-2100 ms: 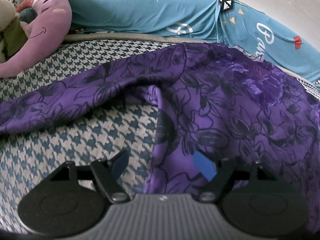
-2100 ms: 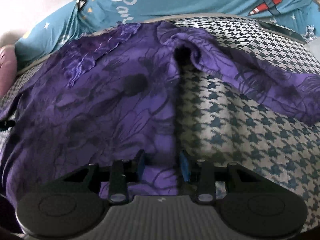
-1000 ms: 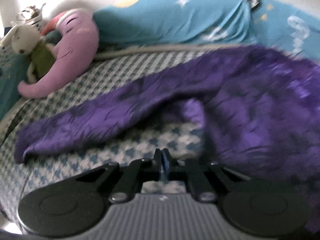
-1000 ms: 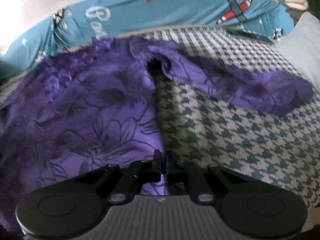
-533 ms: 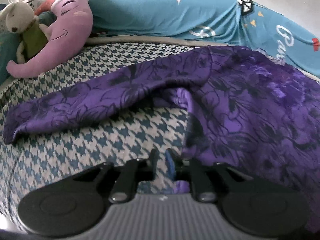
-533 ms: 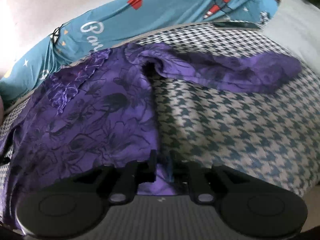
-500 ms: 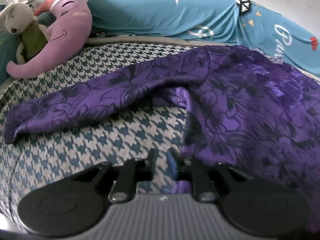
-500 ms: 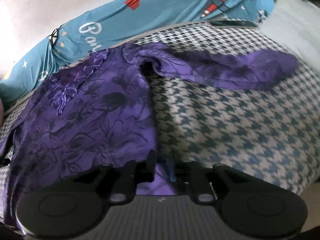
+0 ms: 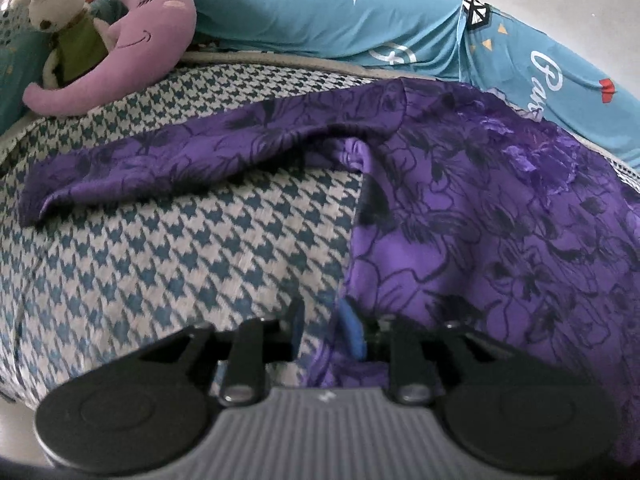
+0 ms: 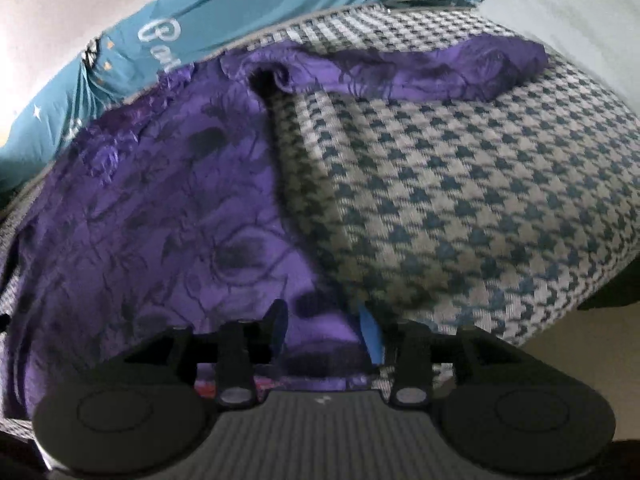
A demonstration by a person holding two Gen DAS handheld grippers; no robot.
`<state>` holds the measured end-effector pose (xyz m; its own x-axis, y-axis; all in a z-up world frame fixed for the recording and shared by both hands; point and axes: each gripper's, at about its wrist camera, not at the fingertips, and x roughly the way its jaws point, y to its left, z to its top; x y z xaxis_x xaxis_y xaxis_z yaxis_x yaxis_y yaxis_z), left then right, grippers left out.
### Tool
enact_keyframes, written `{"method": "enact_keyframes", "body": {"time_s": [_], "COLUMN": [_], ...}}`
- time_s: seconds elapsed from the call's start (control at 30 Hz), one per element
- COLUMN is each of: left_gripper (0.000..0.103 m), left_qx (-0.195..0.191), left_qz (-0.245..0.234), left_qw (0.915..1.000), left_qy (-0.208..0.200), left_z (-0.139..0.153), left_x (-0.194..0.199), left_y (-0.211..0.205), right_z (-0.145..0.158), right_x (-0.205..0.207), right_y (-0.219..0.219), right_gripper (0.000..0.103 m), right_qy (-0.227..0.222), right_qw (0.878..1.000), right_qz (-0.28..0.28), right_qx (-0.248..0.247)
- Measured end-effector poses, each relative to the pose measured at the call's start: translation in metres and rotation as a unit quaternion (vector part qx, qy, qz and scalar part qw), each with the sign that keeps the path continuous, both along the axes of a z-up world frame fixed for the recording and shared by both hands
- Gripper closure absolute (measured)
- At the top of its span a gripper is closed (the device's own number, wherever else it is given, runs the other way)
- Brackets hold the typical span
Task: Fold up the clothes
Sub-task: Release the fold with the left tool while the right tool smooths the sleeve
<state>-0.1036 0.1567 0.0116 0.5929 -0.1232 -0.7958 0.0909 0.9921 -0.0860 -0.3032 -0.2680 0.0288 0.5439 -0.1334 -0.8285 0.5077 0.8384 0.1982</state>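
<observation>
A purple floral long-sleeved top [image 9: 480, 220] lies spread flat on the houndstooth bed cover [image 9: 160, 260]. In the left wrist view its sleeve [image 9: 160, 160] stretches out to the left. My left gripper [image 9: 324, 328] is open at the bottom left corner of the hem, with its right blue pad [image 9: 354, 336] against the cloth edge. In the right wrist view the top [image 10: 160, 200] fills the left side, and its other sleeve [image 10: 420, 68] runs out to the right. My right gripper [image 10: 324, 326] stands open over the bottom right hem corner.
A teal printed bolster [image 9: 340, 12] runs along the far side of the bed. A purple plush elephant [image 9: 148, 32] and a rabbit toy [image 9: 60, 12] sit at the far left. The bed cover [image 10: 460, 180] drops off at its right edge [image 10: 580, 300].
Both grippers were shut on the hem corners one second ago. Both have since opened, the right wider, and the hem now lies on the bed. The views have dropped closer to the cover.
</observation>
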Motion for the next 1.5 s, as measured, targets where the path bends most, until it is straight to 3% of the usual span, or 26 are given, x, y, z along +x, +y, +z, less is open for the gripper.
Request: {"method": "enact_keyframes", "body": {"time_s": [0.17, 0.23, 0.3, 0.37, 0.5, 0.6, 0.77, 0.97, 1.1, 1.27, 1.5], "left_gripper": [0.081, 0.081, 0.08, 0.079, 0.078, 0.076, 0.073, 0.071, 0.068, 0.057, 0.029], "left_qx": [0.002, 0.0, 0.001, 0.005, 0.016, 0.021, 0.023, 0.03, 0.011, -0.003, -0.023], "left_qz": [0.002, 0.005, 0.008, 0.008, 0.005, 0.005, 0.013, 0.013, -0.007, -0.032, -0.068], "left_qw": [1.0, 1.0, 0.9999, 0.9999, 0.9999, 0.9998, 0.9996, 0.9987, 0.9993, 0.9991, 0.9973], "left_qy": [-0.001, 0.004, 0.007, 0.006, 0.002, 0.003, 0.003, -0.04, -0.036, -0.029, -0.019], "left_z": [-0.001, -0.003, -0.004, -0.005, -0.004, -0.005, -0.004, 0.009, 0.012, 0.012, 0.012], "left_x": [-0.01, -0.012, -0.013, -0.014, -0.015, -0.014, -0.014, -0.018, -0.015, -0.013, -0.013], "left_y": [0.0, 0.0, 0.0, -0.001, -0.003, -0.002, 0.001, -0.004, -0.017, -0.041, -0.071], "right_z": [-0.006, -0.006, -0.005, -0.003, 0.017, 0.019, 0.01, 0.024, 0.028, 0.03, 0.042], "right_x": [0.0, 0.0, -0.001, -0.005, -0.019, -0.024, -0.018, -0.022, -0.016, 0.001, 0.026], "right_y": [0.01, 0.014, 0.015, 0.015, 0.017, 0.011, 0.013, 0.008, 0.011, 0.015, -0.005], "right_gripper": [0.064, 0.073, 0.093, 0.097, 0.1, 0.102, 0.101, 0.093, 0.092, 0.091, 0.081], "right_qy": [0.016, 0.019, 0.017, 0.012, -0.011, -0.008, 0.024, -0.019, -0.043, -0.052, -0.068], "right_qw": [1.0, 0.999, 0.999, 0.999, 0.993, 0.99, 0.991, 0.989, 0.991, 0.995, 0.996], "right_qz": [0.01, 0.013, 0.009, 0.002, -0.044, -0.08, -0.061, -0.095, -0.077, -0.038, -0.012], "right_qx": [-0.015, -0.027, -0.035, -0.041, -0.11, -0.115, -0.116, -0.112, -0.103, -0.078, -0.058]}}
